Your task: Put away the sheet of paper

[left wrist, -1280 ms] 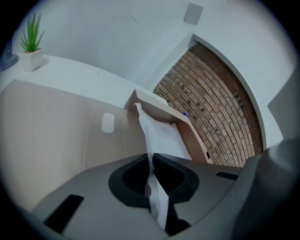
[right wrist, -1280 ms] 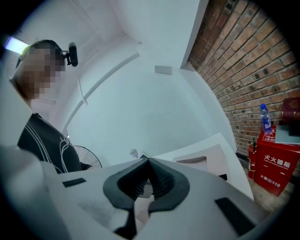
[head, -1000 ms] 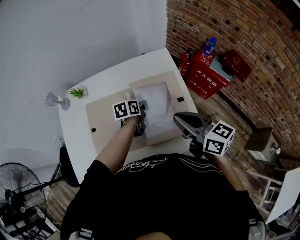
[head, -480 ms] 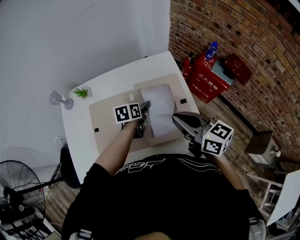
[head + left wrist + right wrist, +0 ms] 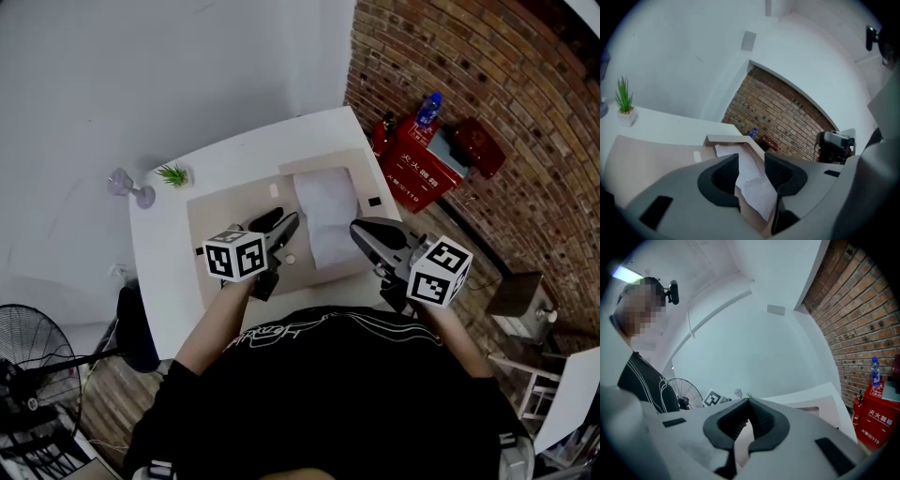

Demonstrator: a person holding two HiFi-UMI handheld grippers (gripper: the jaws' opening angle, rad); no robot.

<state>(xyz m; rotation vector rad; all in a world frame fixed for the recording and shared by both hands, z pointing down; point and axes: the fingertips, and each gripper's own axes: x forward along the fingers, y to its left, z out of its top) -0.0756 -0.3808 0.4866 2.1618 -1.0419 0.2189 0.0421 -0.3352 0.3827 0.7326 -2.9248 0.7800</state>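
The white sheet of paper [image 5: 326, 220] lies on the right half of an open beige folder [image 5: 220, 220] on the white table. My left gripper [image 5: 281, 225] hovers just left of the sheet, above the folder. Its jaws stand apart and are closing, with nothing pressed between them. In the left gripper view the crumpled sheet [image 5: 754, 185] shows through the gap of the left gripper [image 5: 752, 164], beyond it in the folder [image 5: 651, 154]. My right gripper [image 5: 359, 230] is at the sheet's near right corner. The right gripper [image 5: 749, 403] has its tips together and holds nothing.
A small potted plant [image 5: 172, 175] and a glass stand [image 5: 127, 185] sit at the table's far left corner [image 5: 150, 244]. A red box [image 5: 422, 155] with a bottle stands on the floor by the brick wall. A fan [image 5: 28, 347] stands at the left.
My left gripper has let go of the sheet's edge, opened, and pulled back toward me and to the left. The sheet stays in the folder. The right gripper has hardly moved.
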